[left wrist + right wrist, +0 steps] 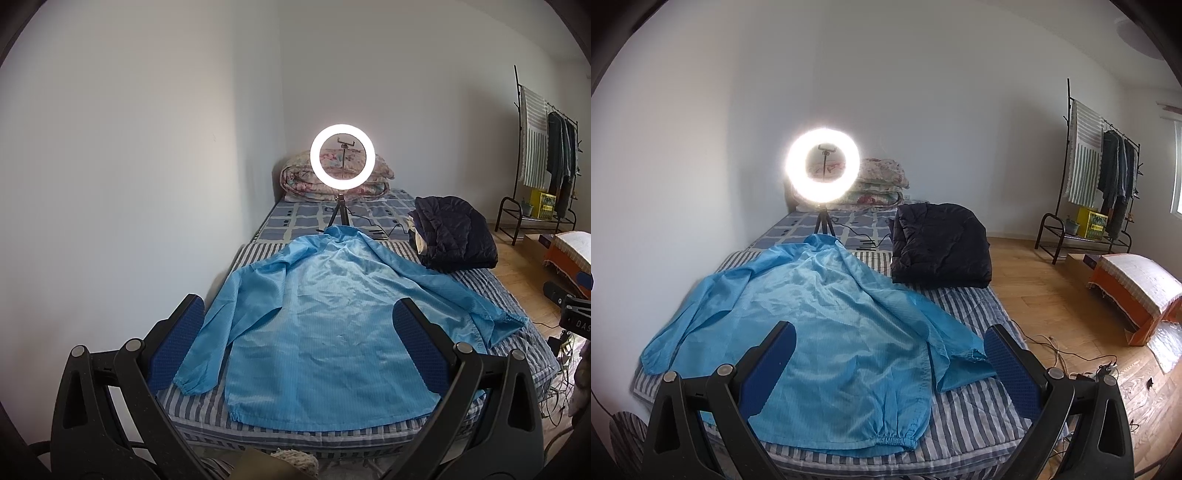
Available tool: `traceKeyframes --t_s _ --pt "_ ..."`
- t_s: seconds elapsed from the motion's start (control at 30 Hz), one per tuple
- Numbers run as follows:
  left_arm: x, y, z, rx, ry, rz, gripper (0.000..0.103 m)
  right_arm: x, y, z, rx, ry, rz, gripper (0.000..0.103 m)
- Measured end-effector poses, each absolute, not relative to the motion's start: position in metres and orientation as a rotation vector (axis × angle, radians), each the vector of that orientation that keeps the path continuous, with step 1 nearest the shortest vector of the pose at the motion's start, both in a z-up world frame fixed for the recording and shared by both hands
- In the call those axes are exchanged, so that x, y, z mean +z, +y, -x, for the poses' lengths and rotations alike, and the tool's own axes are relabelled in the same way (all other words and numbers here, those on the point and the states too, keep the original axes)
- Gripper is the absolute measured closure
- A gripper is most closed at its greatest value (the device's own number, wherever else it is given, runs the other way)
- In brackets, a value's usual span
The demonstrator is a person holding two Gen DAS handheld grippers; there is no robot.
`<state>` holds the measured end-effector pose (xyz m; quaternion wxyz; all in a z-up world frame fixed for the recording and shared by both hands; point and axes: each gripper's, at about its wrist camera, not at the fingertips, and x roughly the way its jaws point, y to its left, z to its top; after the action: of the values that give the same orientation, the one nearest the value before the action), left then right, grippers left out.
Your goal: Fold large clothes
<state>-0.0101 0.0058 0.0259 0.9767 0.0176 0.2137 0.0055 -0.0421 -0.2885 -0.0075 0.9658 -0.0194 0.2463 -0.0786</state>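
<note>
Two grippers hang over the near end of the bed, and neither has anything between its fingers. From the left wrist view, the left gripper has its blue pads spread wide apart, framing the blue jacket. That jacket lies flat on the striped bedcover, collar at the far end by the ring light, hem at the near edge. Its left sleeve runs down beside the body, cuff near the bed's near-left corner. A dark folded coat sits far right, clear of the work.

Over to the right wrist view: the right gripper is also wide apart and holding nothing. Here the right sleeve angles out to the right, its cuff lying just beside the right-hand pad. The elastic hem corner bunches at the near edge.

This fabric looks thin, shiny and light, so I judge it slippery and limp; it will sag and slide rather than hold a crease. Best holds look like the cuffs and the gathered hem, where the material is thicker.
</note>
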Motion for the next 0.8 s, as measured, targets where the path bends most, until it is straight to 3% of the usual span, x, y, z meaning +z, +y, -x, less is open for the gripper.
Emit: traceKeyframes --t_s 0.8 --pt "0.027 0.0096 0.015 0.013 0.428 -0.025 0.0 -0.0062 -0.2848 0.0436 -0.147 0.486 0.04 0.0"
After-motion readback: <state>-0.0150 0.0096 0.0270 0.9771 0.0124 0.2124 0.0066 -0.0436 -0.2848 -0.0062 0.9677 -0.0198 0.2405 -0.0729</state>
